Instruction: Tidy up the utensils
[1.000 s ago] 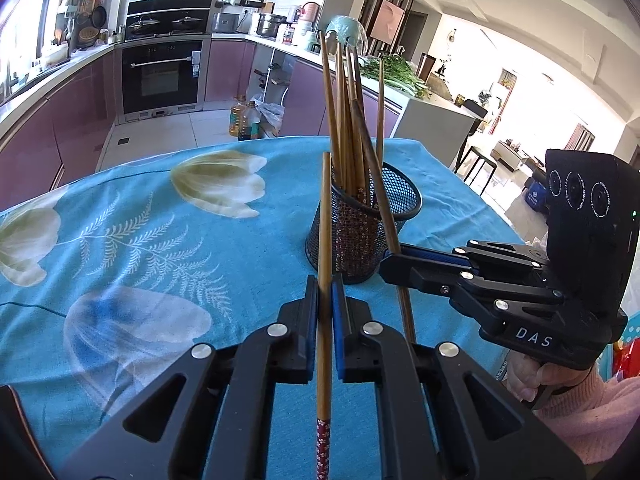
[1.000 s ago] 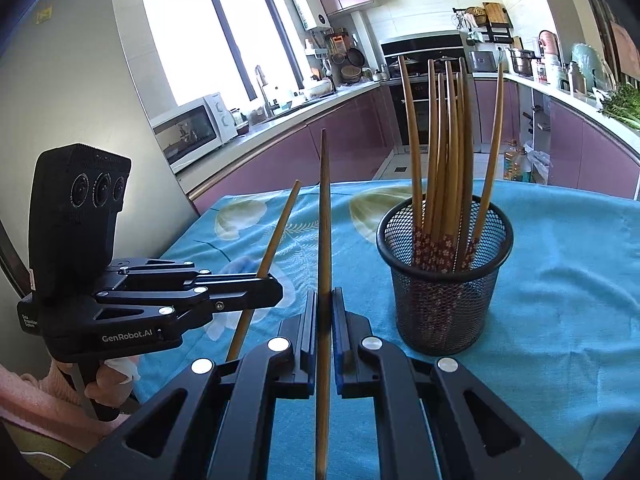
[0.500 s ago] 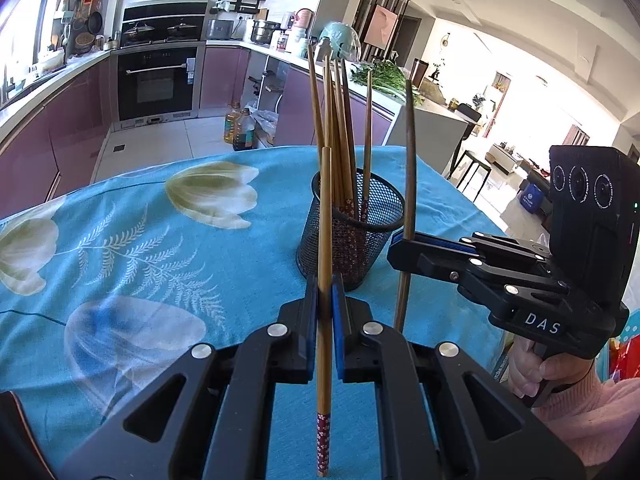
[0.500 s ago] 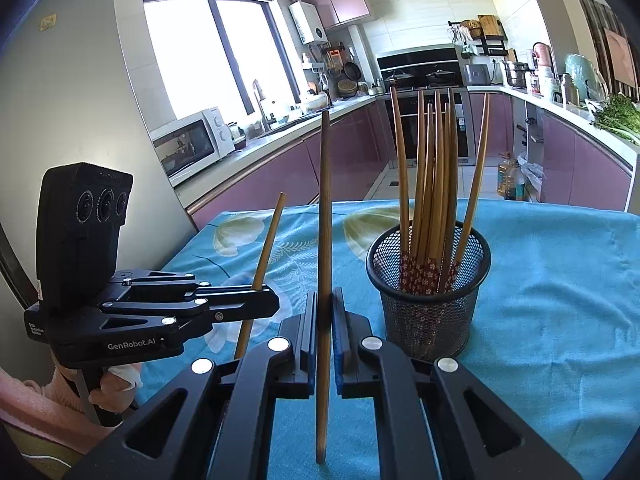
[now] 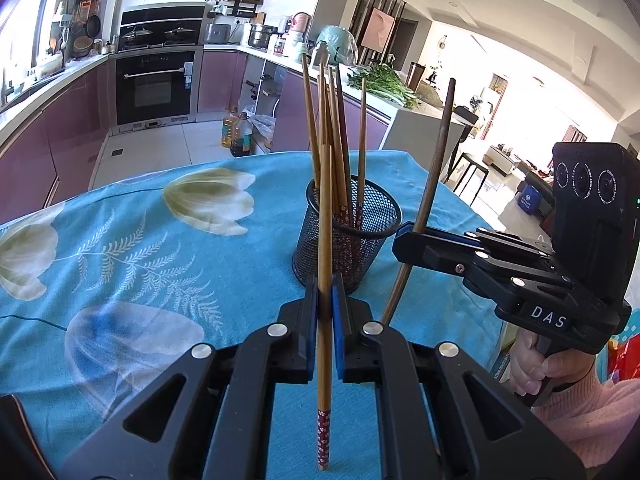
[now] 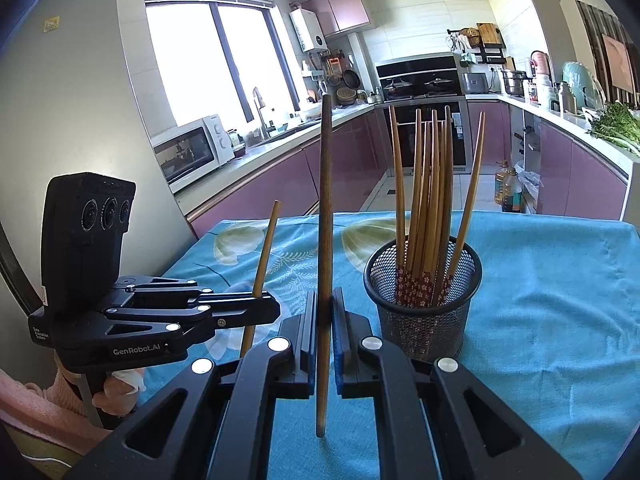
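left gripper [image 5: 325, 300] jaws pinch a light bamboo chopstick [image 5: 325, 240] upright, its red patterned end below the jaws. right gripper [image 6: 325, 312] jaws pinch a darker chopstick [image 6: 326, 208], near vertical, its lower tip hanging just above the cloth.

black mesh holder [image 6: 424, 312] stands ahead and right of the right jaws, directly ahead of the left jaws, holding a bundle of chopsticks [image 6: 428, 200] with patterned ends down. both held sticks are outside the holder.

surface: table under a turquoise tablecloth [image 5: 120, 248] printed with pale tulips and ferns.

room: kitchen with mauve cabinets [image 6: 352, 168], black built-in oven [image 5: 154, 88], white microwave [image 6: 192, 152] on the counter by a large window [image 6: 216, 68], leafy greens [image 5: 380, 84] on the far counter.
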A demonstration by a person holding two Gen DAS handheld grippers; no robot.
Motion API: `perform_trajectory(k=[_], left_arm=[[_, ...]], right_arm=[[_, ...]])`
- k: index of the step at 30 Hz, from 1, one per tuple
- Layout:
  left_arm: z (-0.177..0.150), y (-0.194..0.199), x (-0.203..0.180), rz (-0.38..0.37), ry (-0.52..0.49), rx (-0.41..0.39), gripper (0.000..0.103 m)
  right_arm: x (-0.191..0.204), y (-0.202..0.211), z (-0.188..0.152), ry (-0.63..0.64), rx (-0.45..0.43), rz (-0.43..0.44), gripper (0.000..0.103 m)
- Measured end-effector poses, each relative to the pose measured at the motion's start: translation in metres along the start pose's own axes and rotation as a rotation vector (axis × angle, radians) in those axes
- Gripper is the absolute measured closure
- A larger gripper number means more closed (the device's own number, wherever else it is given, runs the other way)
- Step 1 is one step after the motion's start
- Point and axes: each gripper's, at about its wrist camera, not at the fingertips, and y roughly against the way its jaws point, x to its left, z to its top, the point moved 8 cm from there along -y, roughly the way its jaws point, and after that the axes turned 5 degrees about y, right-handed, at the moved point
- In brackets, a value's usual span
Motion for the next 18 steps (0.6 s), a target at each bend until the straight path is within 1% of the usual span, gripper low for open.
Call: perform_trajectory(k=[18], left_arm=[[0.006, 0.002, -0.006, -0.008, -0.013, -0.015, 0.096]], right_arm=[[0.000, 0.011, 0.008, 0.012, -0.027, -0.012, 0.097]])
